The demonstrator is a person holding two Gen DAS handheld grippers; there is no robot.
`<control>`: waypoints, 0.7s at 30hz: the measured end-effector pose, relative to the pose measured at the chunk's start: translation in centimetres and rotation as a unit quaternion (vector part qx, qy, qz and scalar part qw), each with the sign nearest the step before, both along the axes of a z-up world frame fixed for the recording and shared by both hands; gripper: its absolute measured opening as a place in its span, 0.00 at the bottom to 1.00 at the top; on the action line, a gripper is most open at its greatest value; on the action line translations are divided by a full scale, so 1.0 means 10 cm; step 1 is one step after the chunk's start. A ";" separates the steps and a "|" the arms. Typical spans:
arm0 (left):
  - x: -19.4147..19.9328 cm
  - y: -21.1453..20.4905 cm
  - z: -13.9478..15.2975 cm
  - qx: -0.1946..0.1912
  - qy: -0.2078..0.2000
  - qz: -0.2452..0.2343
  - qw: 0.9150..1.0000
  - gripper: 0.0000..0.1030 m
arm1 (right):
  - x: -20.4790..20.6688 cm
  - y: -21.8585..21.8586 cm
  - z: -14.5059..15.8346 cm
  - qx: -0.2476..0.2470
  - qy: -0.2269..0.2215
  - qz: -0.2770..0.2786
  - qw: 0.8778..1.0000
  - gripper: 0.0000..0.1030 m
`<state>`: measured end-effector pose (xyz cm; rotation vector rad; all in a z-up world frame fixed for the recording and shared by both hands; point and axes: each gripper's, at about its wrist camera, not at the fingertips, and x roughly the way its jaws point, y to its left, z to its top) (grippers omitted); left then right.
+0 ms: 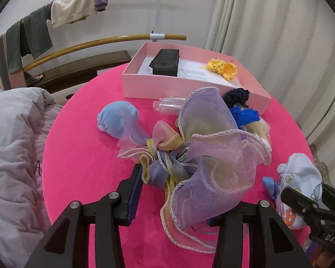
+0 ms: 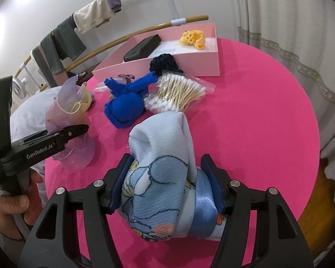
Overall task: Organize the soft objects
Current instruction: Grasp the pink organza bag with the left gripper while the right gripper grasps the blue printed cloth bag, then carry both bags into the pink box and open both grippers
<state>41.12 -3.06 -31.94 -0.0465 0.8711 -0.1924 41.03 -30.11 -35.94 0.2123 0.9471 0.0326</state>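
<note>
A sheer lilac-and-yellow ruffled scarf (image 1: 212, 156) lies bunched on the round pink table (image 1: 84, 160). My left gripper (image 1: 174, 174) is shut on it, and the fabric covers its right finger. From the right wrist view the same scarf (image 2: 67, 109) hangs at that gripper's tip (image 2: 82, 128). My right gripper (image 2: 166, 164) is shut on a rolled light-blue printed cloth (image 2: 158, 147) with a blue satin ribbon, both pads pressing its sides. That cloth (image 1: 299, 178) sits at the table's right edge. An open pink box (image 1: 189, 89) stands at the back.
The box holds a black case (image 1: 165, 63) and a yellow crochet piece (image 1: 223, 68). Before it lie a black crochet piece (image 2: 165, 63), a royal-blue knit (image 2: 125, 107), a bag of cotton swabs (image 2: 178, 91), a clear tube (image 1: 167, 105) and a pale-blue plush (image 1: 114, 118). Grey bedding (image 1: 11, 145) lies left.
</note>
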 end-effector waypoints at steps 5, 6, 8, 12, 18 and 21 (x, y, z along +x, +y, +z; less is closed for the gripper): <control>-0.23 0.01 0.13 0.001 -0.011 -0.002 1.000 0.41 | -0.06 0.02 0.09 -0.003 -0.013 -0.002 1.000 0.57; -0.27 0.01 0.15 0.002 -0.014 -0.002 1.000 0.41 | -0.07 0.03 0.11 -0.004 -0.014 -0.002 1.000 0.57; -0.36 0.01 0.21 0.006 -0.018 -0.002 1.000 0.41 | -0.10 0.05 0.14 -0.005 -0.017 -0.001 1.000 0.57; -0.49 0.02 0.30 0.007 -0.025 0.000 1.000 0.41 | -0.14 0.07 0.20 -0.006 -0.023 0.000 1.000 0.57; -0.62 0.10 0.46 0.006 -0.035 0.008 0.999 0.41 | -0.13 0.10 0.31 -0.005 -0.034 0.002 0.999 0.57; -0.63 0.14 0.54 0.004 -0.038 0.011 0.999 0.41 | -0.09 0.10 0.37 -0.003 -0.040 0.006 0.999 0.57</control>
